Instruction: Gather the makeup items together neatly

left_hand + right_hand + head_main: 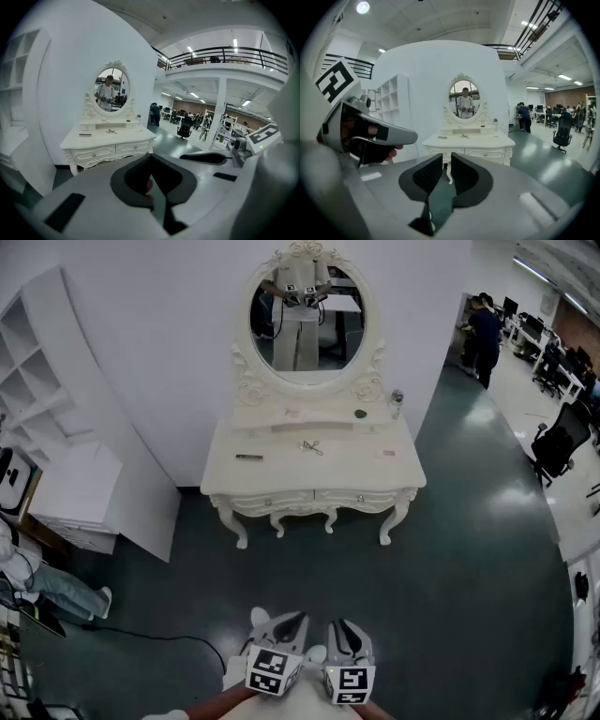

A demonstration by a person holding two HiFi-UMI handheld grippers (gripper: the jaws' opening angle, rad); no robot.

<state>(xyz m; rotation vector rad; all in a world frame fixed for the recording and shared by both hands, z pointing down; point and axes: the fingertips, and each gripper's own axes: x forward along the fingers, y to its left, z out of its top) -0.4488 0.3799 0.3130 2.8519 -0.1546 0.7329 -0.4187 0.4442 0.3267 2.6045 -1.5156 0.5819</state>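
Observation:
A white dressing table [314, 470] with an oval mirror [305, 320] stands well ahead of me across the dark floor. Small makeup items lie on its top: a dark stick [248, 457], a metal curler-like tool [312, 446] and a pink piece [385, 454]. On its raised shelf sit a dark round item [361, 412] and a small bottle [397, 399]. Both grippers are held low and close to my body, far from the table. My left gripper [291, 617] [150, 157] has its tips together and holds nothing. My right gripper [339, 624] [446, 159] shows a narrow empty gap.
White shelving [56, 427] stands left of the table. A cable [141, 634] trails on the floor at lower left, near a seated person's legs [56, 592]. People [485, 329] and office chairs [560, 442] are at the far right.

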